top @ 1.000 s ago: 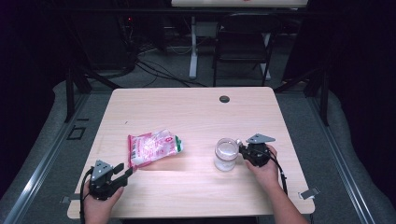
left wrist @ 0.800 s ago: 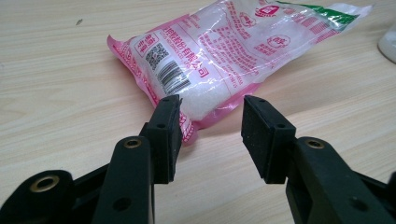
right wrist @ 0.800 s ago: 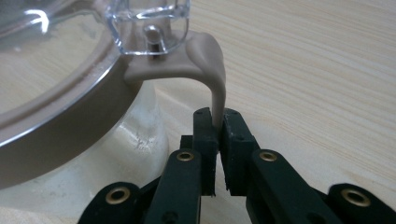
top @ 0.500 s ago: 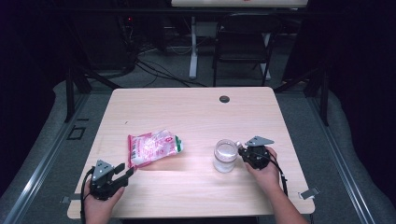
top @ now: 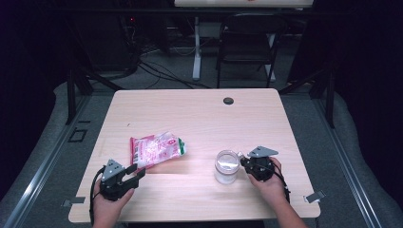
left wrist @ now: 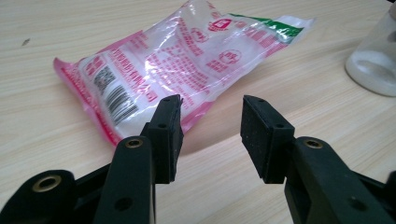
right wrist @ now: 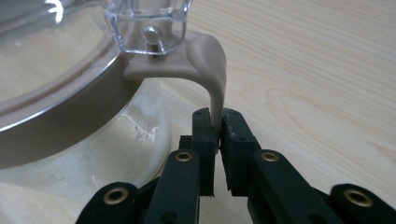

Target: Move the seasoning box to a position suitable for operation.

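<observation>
on the wooden table (top: pixel 190 118) the right gripper (right wrist: pixel 217 135) has its jaws pinched together on the beige tab (right wrist: pixel 215 79) that hangs from the lid of the glass jar (top: pixel 226 166), which stands just left of that gripper near the table's front edge and holds white powder. the left gripper (left wrist: pixel 210 128) rests at the front left with its jaws apart and nothing between them, pointed at the pink and clear plastic bag (left wrist: pixel 182 65) lying flat just beyond its tips
</observation>
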The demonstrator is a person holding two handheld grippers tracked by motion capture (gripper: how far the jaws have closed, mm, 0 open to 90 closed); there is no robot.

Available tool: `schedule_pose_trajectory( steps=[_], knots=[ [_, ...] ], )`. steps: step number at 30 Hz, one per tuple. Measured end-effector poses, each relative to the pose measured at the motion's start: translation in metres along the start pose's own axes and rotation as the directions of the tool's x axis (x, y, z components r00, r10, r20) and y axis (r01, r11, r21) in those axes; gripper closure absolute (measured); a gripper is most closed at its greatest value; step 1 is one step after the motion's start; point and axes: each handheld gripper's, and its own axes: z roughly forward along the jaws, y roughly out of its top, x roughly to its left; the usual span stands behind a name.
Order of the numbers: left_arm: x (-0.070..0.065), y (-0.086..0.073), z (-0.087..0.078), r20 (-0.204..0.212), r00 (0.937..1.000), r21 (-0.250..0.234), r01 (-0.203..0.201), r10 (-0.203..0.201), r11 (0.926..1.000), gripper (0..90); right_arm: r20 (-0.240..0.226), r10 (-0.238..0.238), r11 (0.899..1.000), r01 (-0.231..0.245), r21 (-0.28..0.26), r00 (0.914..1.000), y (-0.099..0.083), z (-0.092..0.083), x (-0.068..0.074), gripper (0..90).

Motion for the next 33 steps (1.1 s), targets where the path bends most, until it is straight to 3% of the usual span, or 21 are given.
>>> schedule_pose_trajectory(
  steps=[5, 11, 19, 27, 33],
  knots=[
    [-0.005, 0.003, 0.003, 0.025, 0.9996, -0.002, -0.011, 0.011, 0.9999, 58.4, -0.009, 0.01, 1.0, -0.01, -0.003, 0.9999, -0.004, -0.003, 0.004, 83.4],
    [-0.008, 0.007, 0.005, 0.071, 0.9975, -0.018, 0.007, -0.006, 0.9998, 60.2, -0.013, 0.008, 1.0, -0.008, -0.023, 0.9999, -0.006, -0.012, 0.008, 81.6],
    [-0.012, 0.009, 0.008, 0.075, 0.9972, -0.019, 0.0, 0.002, 0.9998, 61.6, -0.019, 0.002, 0.999, -0.003, -0.038, 0.9998, -0.007, -0.014, 0.014, 78.5],
    [-0.014, 0.011, 0.009, 0.074, 0.9972, -0.023, -0.012, 0.014, 0.9997, 62.1, -0.03, 0.0, 0.999, -0.002, -0.051, 0.9996, -0.005, -0.016, 0.018, 81.2],
    [-0.015, 0.01, 0.012, 0.062, 0.9978, -0.02, -0.021, 0.023, 0.9996, 59.5, -0.034, -0.03, 0.998, 0.028, -0.049, 0.999, -0.003, -0.015, 0.024, 81.3]
  ],
)
